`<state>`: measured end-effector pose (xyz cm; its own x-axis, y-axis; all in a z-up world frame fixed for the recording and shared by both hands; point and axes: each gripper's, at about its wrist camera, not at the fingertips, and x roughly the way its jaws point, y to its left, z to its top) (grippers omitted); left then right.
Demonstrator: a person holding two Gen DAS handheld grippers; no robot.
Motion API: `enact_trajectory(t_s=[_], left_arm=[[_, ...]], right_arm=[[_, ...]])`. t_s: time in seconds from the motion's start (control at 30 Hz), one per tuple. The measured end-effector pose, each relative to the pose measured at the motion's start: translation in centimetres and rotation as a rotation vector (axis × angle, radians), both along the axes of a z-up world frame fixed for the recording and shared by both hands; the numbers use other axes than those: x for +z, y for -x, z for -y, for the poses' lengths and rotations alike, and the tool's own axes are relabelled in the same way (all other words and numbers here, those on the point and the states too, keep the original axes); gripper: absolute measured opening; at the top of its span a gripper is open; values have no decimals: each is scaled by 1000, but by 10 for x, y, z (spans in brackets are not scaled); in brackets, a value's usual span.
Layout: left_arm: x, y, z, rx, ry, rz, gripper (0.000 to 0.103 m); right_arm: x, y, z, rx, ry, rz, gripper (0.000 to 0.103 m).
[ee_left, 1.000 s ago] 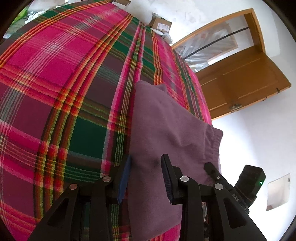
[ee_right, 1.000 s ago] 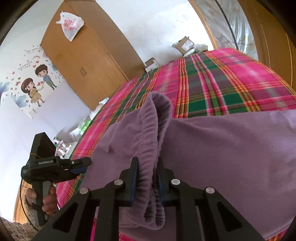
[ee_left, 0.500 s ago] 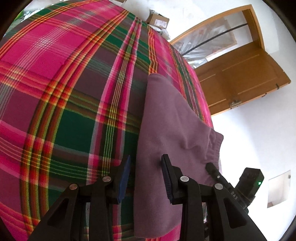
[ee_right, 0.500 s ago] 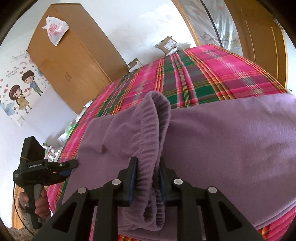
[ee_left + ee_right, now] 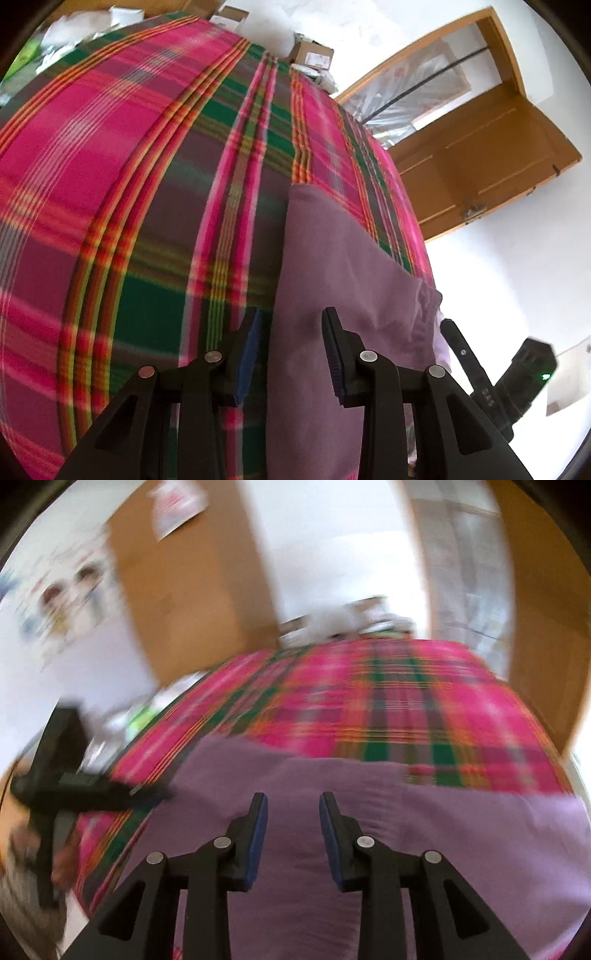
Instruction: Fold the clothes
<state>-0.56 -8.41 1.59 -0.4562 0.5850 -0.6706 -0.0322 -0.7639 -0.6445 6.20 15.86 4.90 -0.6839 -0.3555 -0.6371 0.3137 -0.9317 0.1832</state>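
Observation:
A purple garment (image 5: 332,266) lies folded flat on the plaid bedspread (image 5: 129,206), near its right edge. My left gripper (image 5: 291,332) hovers open over the garment's left edge, and its pads (image 5: 334,350) touch no cloth. The right gripper (image 5: 452,332) shows at the lower right of that view, by the gathered waistband (image 5: 430,306). The right wrist view is blurred. There my right gripper (image 5: 293,808) has its jaws opening with nothing between them, and the purple garment (image 5: 406,830) spreads flat beneath. The left gripper (image 5: 147,794) is at the left, held by a hand (image 5: 62,864).
The plaid bedspread (image 5: 406,709) covers a wide bed. A wooden wardrobe (image 5: 192,590) stands behind it, a wooden door (image 5: 480,166) to the right. Cardboard boxes (image 5: 314,55) and clutter lie past the far edge.
My right gripper has let go of the bunched waistband, which now lies flat, and it has lifted and rolled. The left gripper drifted a little, so the garment's edge sits between its fingers.

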Motion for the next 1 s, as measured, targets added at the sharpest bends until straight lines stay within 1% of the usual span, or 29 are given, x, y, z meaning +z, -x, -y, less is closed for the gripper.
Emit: enact_trajectory(t_s=[0.13, 0.17, 0.2, 0.23, 0.3, 0.37, 0.43, 0.53, 0.6, 0.67, 0.77, 0.83, 0.9, 1.0], left_arm=[[-1, 12, -3, -30, 28, -3, 35], [-1, 15, -4, -34, 33, -10, 35], [-1, 20, -6, -48, 55, -17, 35], [-1, 25, -9, -63, 78, -25, 35], [-5, 33, -7, -47, 110, -2, 35], [-9, 41, -8, -55, 92, 8, 35], [-9, 45, -7, -49, 85, 1, 35], [-10, 54, -7, -46, 74, 11, 35], [-9, 60, -7, -42, 69, 20, 35], [-8, 66, -10, -45, 72, 20, 35], [-9, 75, -12, -49, 72, 20, 35], [-10, 80, -11, -41, 50, 25, 35], [-12, 83, -9, -34, 30, 29, 36], [-13, 87, -9, -36, 22, 20, 36]], right_arm=[[-15, 32, 15, 2, -112, 94, 29], [-19, 39, 13, -28, -136, 114, 23], [-22, 46, 10, -53, -148, 135, 18], [-24, 51, 7, -69, -144, 149, 10], [-23, 53, 4, -73, -135, 155, 9], [-22, 55, 5, -68, -137, 152, 9], [-21, 58, 5, -63, -141, 147, 9], [-9, 55, 6, -49, -129, 110, 11], [-3, 57, 9, -43, -144, 88, 13], [-5, 67, 10, -51, -179, 99, 13], [-18, 82, 7, -60, -207, 160, 14], [-25, 89, 4, -65, -201, 193, 13], [-26, 92, 2, -67, -194, 197, 13], [-28, 98, 0, -66, -180, 220, 14]])
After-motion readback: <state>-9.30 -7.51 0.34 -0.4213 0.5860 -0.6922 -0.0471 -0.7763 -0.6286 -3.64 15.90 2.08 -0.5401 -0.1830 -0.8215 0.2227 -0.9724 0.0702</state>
